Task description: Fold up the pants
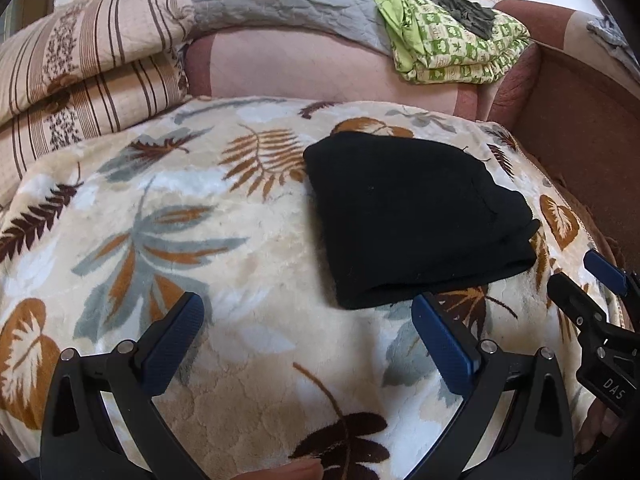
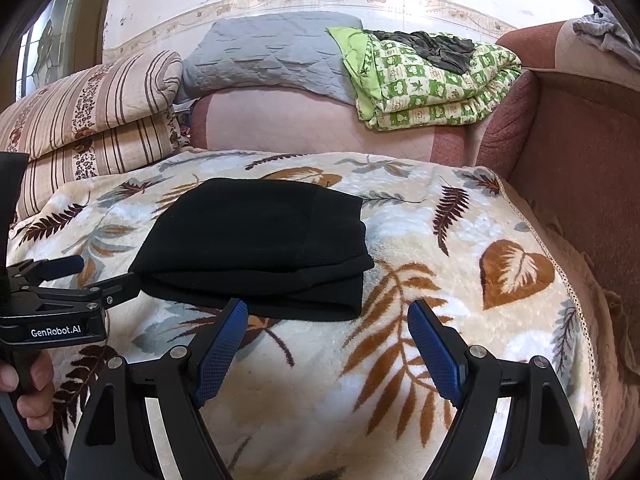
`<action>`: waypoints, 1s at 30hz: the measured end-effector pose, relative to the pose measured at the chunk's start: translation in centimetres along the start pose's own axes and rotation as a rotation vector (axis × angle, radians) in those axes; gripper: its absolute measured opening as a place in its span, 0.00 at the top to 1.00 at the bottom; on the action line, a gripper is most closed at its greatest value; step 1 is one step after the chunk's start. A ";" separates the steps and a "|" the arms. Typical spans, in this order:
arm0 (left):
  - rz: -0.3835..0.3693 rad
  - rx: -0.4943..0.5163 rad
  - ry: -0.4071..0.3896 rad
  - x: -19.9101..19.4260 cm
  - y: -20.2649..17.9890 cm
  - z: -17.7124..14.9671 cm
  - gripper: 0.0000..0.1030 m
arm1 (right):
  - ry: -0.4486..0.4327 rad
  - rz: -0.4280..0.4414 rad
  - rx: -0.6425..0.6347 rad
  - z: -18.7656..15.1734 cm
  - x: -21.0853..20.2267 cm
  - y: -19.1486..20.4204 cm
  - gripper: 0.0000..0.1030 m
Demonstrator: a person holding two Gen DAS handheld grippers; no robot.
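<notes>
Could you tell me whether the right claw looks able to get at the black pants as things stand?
Probably yes: the right claw is open, and the pants lie just ahead on the blanket with nothing between.

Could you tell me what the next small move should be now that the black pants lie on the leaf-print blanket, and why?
Probably draw both grippers back and stop. The black pants already lie as a compact layered bundle on the blanket, and the left gripper and right gripper are open and empty, short of the cloth.
</notes>
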State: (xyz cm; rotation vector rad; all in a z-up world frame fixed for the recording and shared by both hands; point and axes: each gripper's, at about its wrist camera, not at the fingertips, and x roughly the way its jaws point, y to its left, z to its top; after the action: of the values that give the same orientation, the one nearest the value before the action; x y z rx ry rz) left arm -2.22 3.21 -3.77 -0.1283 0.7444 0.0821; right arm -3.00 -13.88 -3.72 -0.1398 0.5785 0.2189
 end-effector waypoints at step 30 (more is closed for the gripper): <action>0.003 -0.018 0.025 0.7 0.2 -0.3 0.00 | -0.003 0.003 -0.003 0.1 -0.1 0.0 0.19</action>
State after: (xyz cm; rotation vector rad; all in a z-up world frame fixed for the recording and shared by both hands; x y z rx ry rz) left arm -1.99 3.40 -4.50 -0.1452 0.7694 0.0904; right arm -3.05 -13.92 -3.62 -0.1419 0.5750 0.2227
